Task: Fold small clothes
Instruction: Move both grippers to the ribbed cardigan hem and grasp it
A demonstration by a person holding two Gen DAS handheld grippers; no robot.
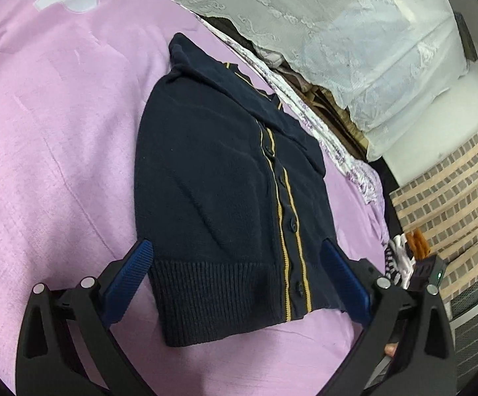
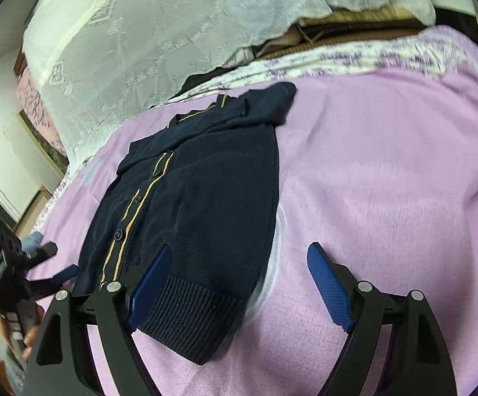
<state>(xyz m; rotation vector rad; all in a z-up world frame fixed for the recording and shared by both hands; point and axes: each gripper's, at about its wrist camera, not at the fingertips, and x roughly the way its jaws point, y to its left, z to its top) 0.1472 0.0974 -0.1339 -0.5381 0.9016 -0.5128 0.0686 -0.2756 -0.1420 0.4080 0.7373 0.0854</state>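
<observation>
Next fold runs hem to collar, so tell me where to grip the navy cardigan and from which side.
Grip the ribbed hem band at its two corners, coming in from the near edge. The navy cardigan lies flat on the purple blanket, hem toward both cameras, collar far. The open left hand-held gripper already straddles the hem; the open right hand-held gripper sits at its corner.

Both fisheye views are evenly, softly lit indoors, with no hard shadows. Straight lines bow strongly toward the rims, and black vignetting rings each frame. The left wrist view is sharp. The right wrist view smears with motion blur from 12 to 2 o'clock, where the lilac blanket point(image 2: 387, 165) softens.
</observation>
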